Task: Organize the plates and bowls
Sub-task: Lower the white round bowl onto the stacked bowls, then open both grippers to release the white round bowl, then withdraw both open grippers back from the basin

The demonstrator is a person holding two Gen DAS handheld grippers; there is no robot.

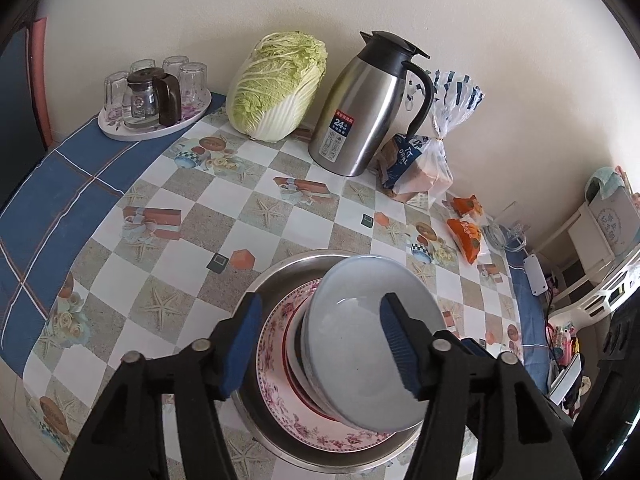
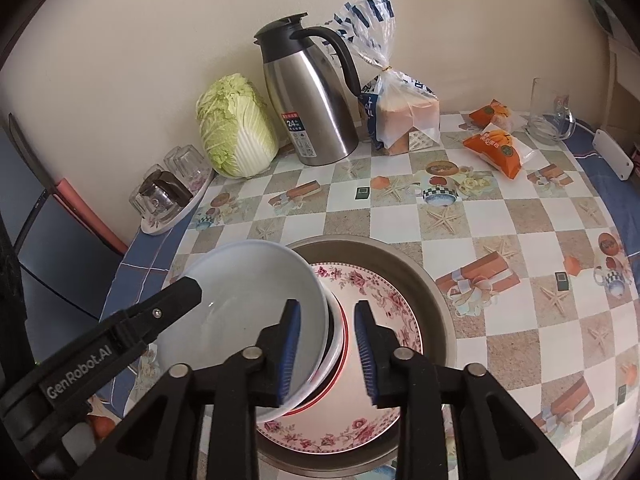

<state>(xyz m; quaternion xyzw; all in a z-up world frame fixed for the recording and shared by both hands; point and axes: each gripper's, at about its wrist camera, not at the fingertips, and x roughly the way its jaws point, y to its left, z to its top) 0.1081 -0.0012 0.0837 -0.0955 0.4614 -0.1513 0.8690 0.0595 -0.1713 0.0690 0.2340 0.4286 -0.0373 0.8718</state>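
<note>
A pale blue bowl (image 1: 368,344) sits tilted on top of nested bowls with a red-rimmed one beneath, all on a pink floral plate (image 1: 276,384) inside a round steel tray (image 1: 280,276). My left gripper (image 1: 320,344) is open, its blue pads straddling the bowl's left part; one finger lies inside the bowl. In the right wrist view the bowl (image 2: 256,304) shows at left, the floral plate (image 2: 380,300) and steel tray (image 2: 436,296) beneath. My right gripper (image 2: 326,348) is open over the bowl's right rim; its left pad is inside the bowl.
A napa cabbage (image 1: 276,84), a steel thermos jug (image 1: 360,108), a bread bag (image 1: 420,164), orange snack packets (image 1: 466,228) and a tray of glasses (image 1: 154,96) stand along the wall. A glass mug (image 2: 550,114) stands at the far right. The table edge runs at left.
</note>
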